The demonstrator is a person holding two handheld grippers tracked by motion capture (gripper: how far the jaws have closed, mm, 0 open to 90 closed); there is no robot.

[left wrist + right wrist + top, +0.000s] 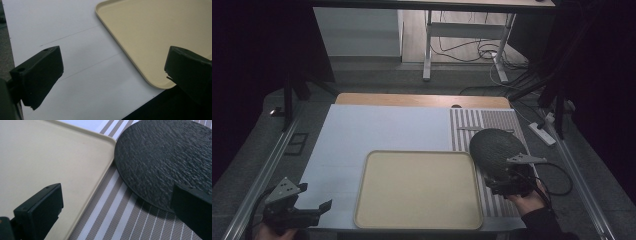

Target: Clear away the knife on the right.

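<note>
Black textured plate (495, 146) sits beside beige tray (418, 189); wide-open, empty right tool (117, 202) could shove it instead of gripping; left tool (112, 75) open, empty.

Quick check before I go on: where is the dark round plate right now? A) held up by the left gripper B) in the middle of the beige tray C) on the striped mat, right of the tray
C: the plate lies on the striped mat, beside the tray, by the open right gripper.
</note>
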